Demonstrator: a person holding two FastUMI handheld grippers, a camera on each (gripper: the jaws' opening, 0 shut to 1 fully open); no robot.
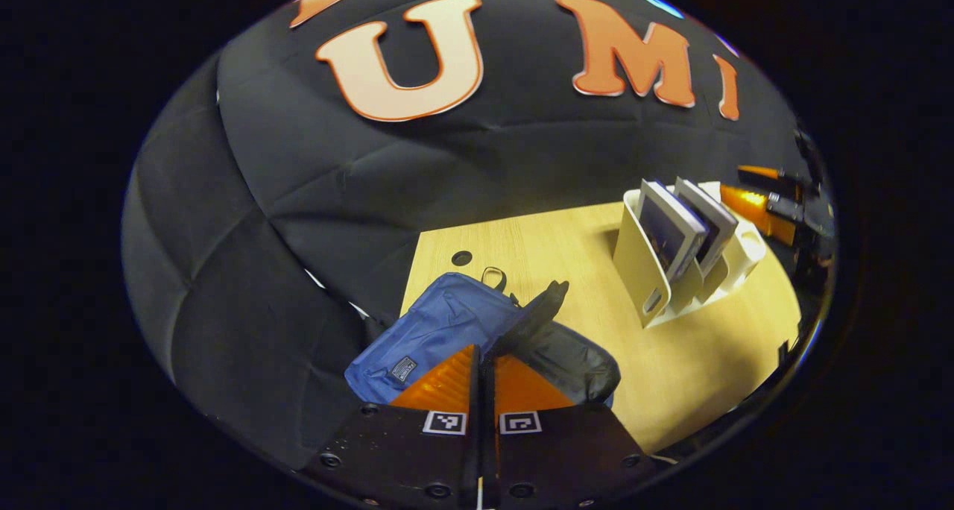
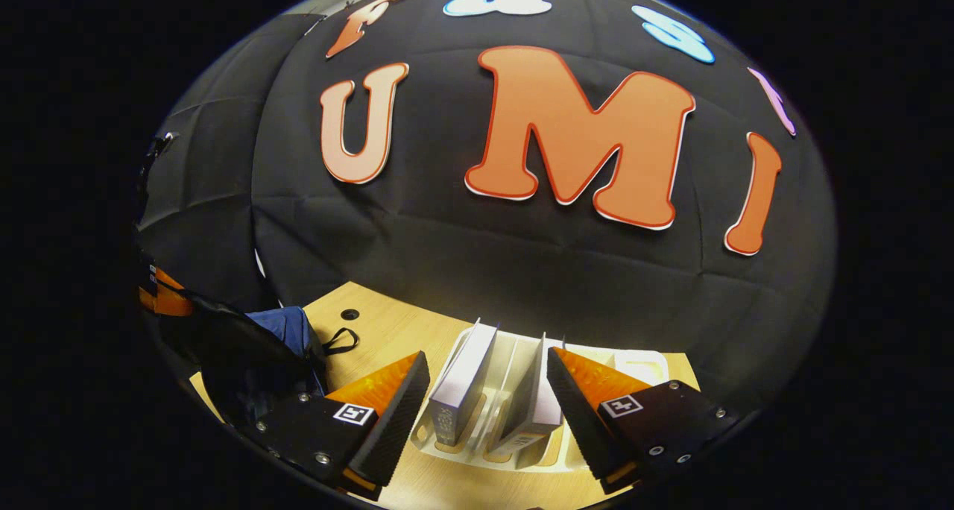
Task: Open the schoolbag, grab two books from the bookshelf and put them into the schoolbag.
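Two books [image 2: 462,383] upright in the white bookshelf [image 2: 633,362], right gripper [image 2: 488,409] spread around them
The left gripper [image 1: 483,376] is pressed together, seemingly pinching the dark flap [image 1: 536,318] of the blue schoolbag [image 1: 436,331] lying open on the wooden table [image 1: 693,368] — keep that flap lifted while the right closes squarely on both books' spines — judged the next step

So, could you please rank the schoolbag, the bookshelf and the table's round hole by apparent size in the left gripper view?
1. Schoolbag, largest, though nearest the camera and partly behind the left gripper.
2. Bookshelf, farther off.
3. Round hole, clearly smallest.
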